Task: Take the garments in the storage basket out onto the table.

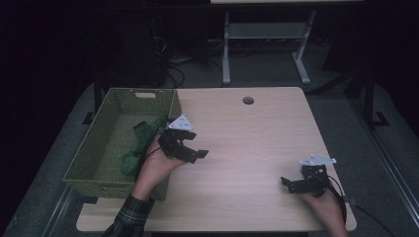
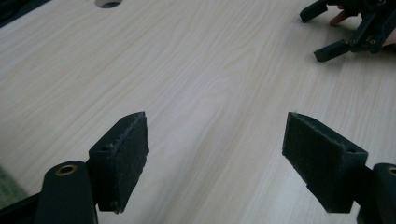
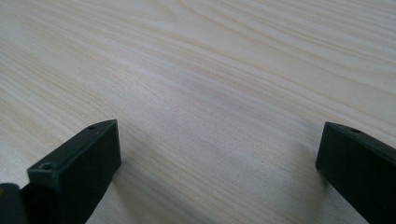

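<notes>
My left gripper (image 1: pixel 196 144) hovers over the wooden table (image 1: pixel 247 133) just right of a green woven basket (image 1: pixel 118 94), held by a hand in a plaid sleeve. Its jaws stand wide apart with only bare wood between them in the left gripper view (image 2: pixel 215 140). A crumpled green cloth (image 1: pixel 141 133) lies in the basket, to the left of that hand. My right gripper (image 1: pixel 292 181) rests low at the table's near right, open and empty (image 3: pixel 217 140). It also appears far off in the left gripper view (image 2: pixel 345 32).
A round cable hole (image 1: pixel 248 100) sits near the table's far edge. The basket takes up the table's left side and overhangs it. Beyond the table stand a white desk frame (image 1: pixel 267 44) and loose cables on the dark floor.
</notes>
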`<state>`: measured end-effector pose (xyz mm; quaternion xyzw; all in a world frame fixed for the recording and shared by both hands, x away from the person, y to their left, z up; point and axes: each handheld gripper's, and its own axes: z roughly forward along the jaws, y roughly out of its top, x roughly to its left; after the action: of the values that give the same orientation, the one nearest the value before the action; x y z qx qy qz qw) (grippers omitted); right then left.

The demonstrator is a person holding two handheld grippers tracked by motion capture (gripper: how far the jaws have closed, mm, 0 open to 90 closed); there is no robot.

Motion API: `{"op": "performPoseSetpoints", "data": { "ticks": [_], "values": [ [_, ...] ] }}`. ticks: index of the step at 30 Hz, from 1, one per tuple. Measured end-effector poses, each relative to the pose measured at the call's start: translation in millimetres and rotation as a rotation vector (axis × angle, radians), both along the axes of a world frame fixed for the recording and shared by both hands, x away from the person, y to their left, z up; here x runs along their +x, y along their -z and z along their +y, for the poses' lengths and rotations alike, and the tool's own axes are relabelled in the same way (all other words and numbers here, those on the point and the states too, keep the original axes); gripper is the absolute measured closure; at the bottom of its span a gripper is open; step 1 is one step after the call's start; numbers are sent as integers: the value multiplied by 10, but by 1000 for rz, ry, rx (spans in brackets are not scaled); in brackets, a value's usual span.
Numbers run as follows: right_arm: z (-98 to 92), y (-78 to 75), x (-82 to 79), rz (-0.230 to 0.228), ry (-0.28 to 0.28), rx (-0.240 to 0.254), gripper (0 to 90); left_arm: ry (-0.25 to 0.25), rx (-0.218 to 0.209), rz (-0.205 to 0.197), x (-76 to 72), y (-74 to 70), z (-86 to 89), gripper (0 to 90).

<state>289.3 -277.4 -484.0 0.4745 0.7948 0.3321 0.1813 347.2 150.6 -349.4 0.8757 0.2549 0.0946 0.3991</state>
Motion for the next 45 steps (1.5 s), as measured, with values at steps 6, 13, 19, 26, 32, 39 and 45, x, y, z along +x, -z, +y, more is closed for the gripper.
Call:
{"op": "performPoseSetpoints", "data": {
  "ticks": [6,13,19,26,32,39,45],
  "values": [
    [0,0,0,0,0,0,0,-32,-13,-7,12,-93,203,242],
    [0,0,0,0,0,0,0,-49,-11,-2,23,-131,380,286],
    [0,0,0,0,0,0,0,-54,-17,10,20,-154,513,339],
    [0,0,0,0,0,-1,0,-110,-4,-11,23,-190,739,396],
    [1,-1,-1,1,1,1,0,-164,31,-21,17,-201,950,444],
    [0,0,-1,1,0,0,0,-210,65,-18,30,-145,1175,481],
    [-1,0,0,0,0,-1,0,-250,101,-5,117,-11,1301,475]
  ]
}}
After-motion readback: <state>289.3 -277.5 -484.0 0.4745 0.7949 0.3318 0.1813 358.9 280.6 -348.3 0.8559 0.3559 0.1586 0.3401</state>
